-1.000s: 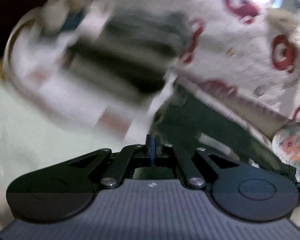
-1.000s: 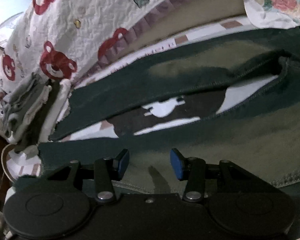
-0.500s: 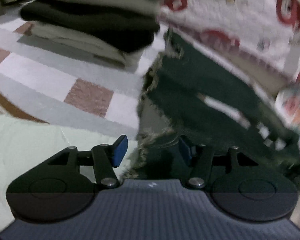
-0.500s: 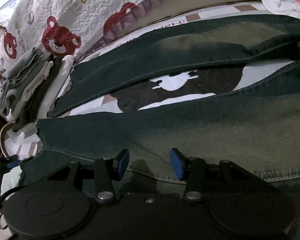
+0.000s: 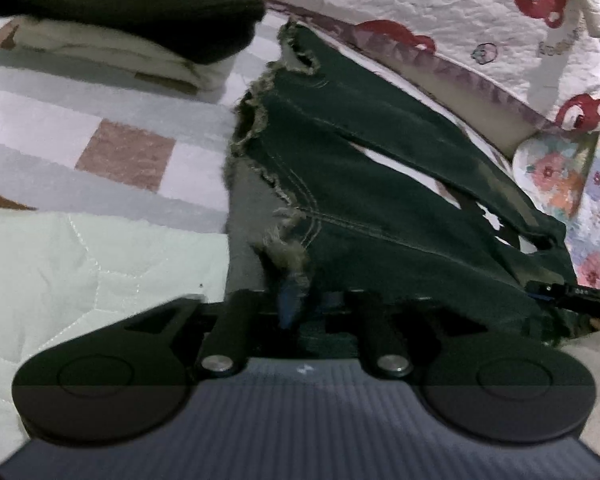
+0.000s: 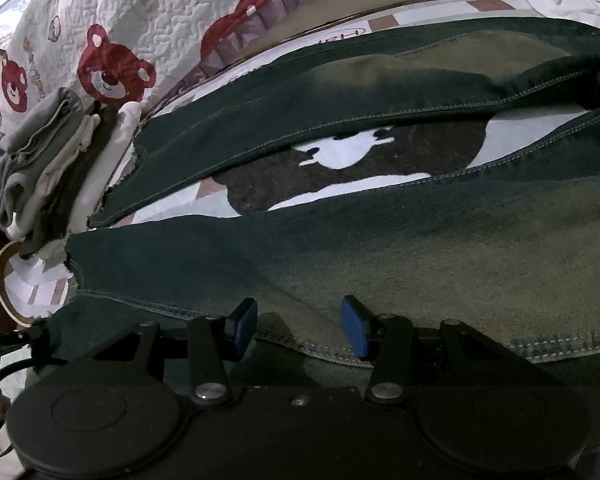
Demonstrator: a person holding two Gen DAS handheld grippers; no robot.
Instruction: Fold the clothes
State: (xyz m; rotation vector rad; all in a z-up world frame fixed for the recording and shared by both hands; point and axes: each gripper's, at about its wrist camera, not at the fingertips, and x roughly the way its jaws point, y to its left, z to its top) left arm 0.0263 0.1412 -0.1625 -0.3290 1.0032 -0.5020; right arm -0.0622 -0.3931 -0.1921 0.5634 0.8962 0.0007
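Note:
Dark green jeans lie spread on the bed with both legs apart and frayed hems toward the folded stack. My left gripper is shut on the frayed hem of the nearer leg; cloth hides most of its blue pads. In the right wrist view the same jeans fill the middle. My right gripper stands open at the stitched side seam of the nearer leg, one blue pad on each side of a short stretch of seam. Nothing is pinched between them.
A stack of folded clothes sits beyond the hems, also seen as the folded stack. A white quilt with red bears rises behind the jeans. A floral pillow lies at the right. The checked bedsheet and pale quilted cover lie left.
My left gripper swung down from the folded stack to the jeans hem, opened, then closed on the frayed edge. My right gripper stayed open and edged closer to the side seam.

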